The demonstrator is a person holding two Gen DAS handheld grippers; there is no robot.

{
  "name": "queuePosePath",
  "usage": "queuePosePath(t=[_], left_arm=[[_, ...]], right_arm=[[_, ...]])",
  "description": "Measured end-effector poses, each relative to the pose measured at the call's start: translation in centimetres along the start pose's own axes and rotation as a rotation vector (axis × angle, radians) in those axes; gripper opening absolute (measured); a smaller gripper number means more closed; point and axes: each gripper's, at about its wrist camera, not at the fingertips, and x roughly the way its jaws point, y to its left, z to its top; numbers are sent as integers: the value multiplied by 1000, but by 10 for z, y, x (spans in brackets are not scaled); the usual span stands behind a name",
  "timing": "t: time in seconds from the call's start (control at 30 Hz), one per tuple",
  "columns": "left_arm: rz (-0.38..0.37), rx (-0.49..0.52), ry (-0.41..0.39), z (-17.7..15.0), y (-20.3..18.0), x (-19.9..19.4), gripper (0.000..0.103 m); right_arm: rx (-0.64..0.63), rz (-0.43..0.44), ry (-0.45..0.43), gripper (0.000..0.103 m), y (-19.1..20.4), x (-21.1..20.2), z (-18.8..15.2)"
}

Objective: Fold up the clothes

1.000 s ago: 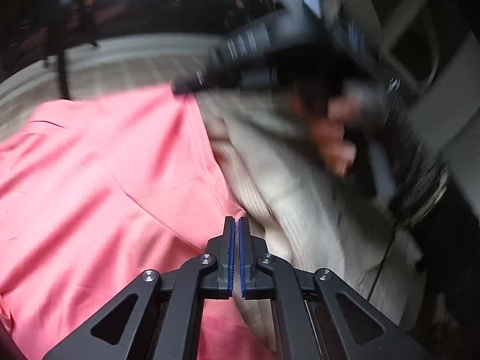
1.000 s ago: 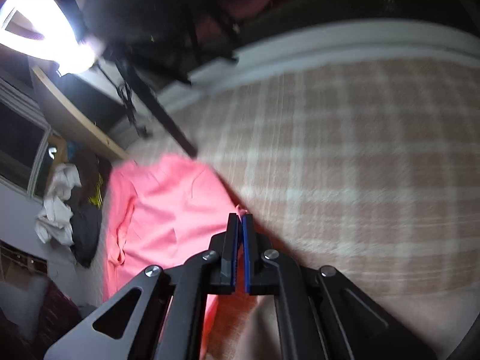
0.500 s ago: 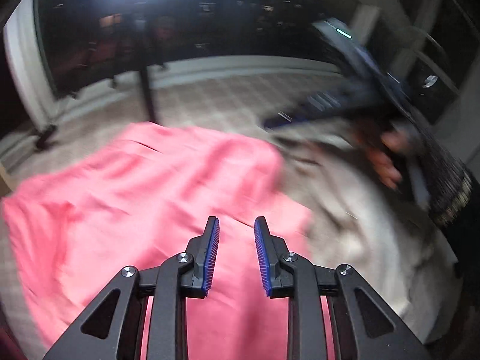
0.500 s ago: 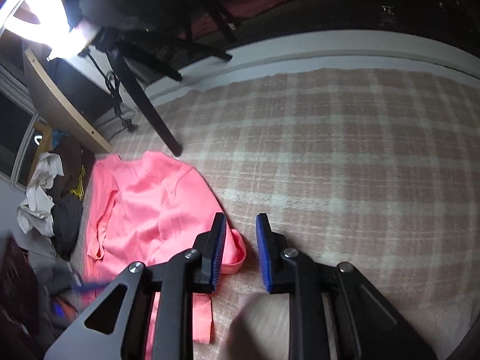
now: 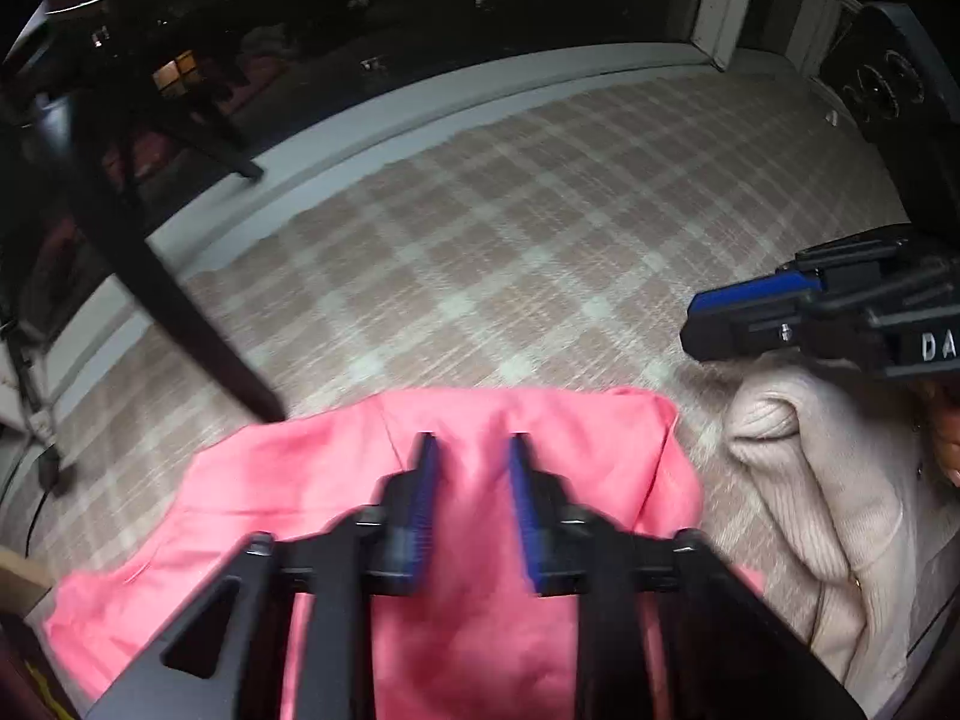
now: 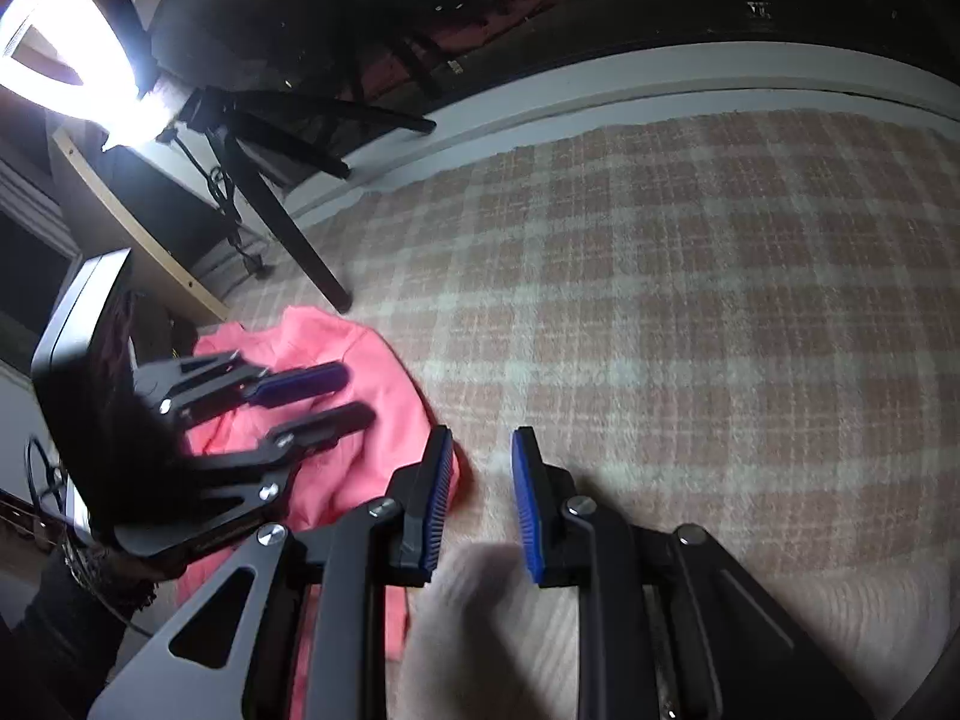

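Pink cotton garment [image 5: 480,540] lies directly under left gripper [image 5: 470,501], jaws apart, empty. Right gripper [image 6: 480,495] w/ jaws apart over cream knit sweater [image 5: 840,498]. Left nearer.

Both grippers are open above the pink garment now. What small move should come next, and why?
Probably lower the left gripper onto the pink garment's far edge and close on it. Its jaws stand open over the cloth and hold nothing. The right gripper, also open, hangs beside the garment over the cream sweater, near the checked rug.

left hand-held gripper [image 5: 471,450] agape, right hand-held gripper [image 6: 480,450] agape
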Motion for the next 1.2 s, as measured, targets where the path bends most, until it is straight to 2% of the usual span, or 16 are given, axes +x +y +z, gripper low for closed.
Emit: queuePosePath(t=[0.1,0.33,0.53,0.67,0.8,0.83,0.87,0.93,0.97,1.03,1.1,1.2], left_arm=[[31,33,-30,-10,-1,-3,1],[61,-81,-78,-26,38,-24,1],[81,-74,-67,-26,43,-19,1],[101,-83,-66,-26,48,-18,1],[109,-92,-66,-32,55,-19,1],[106,-96,-65,-34,56,-19,1],[105,-96,-64,-35,57,-19,1],[112,-89,-64,-35,57,-20,1],[118,-83,-62,-35,57,-20,1],[118,-82,-61,-35,57,-22,1],[116,-86,-64,-35,57,-24,1],[109,-83,-66,-35,58,-27,2]], right_arm=[[-8,13,6,21,1,3,-2],[-38,34,24,21,7,20,4],[-43,96,44,21,16,38,19],[-85,106,59,21,25,50,29],[-143,110,123,21,38,66,30],[-143,152,159,21,42,70,29],[-128,234,191,20,45,70,27],[-126,367,198,20,50,60,23],[-141,354,176,20,50,54,24],[-175,262,125,20,49,46,25],[-170,186,122,20,45,50,28],[-207,170,150,22,51,60,28]])
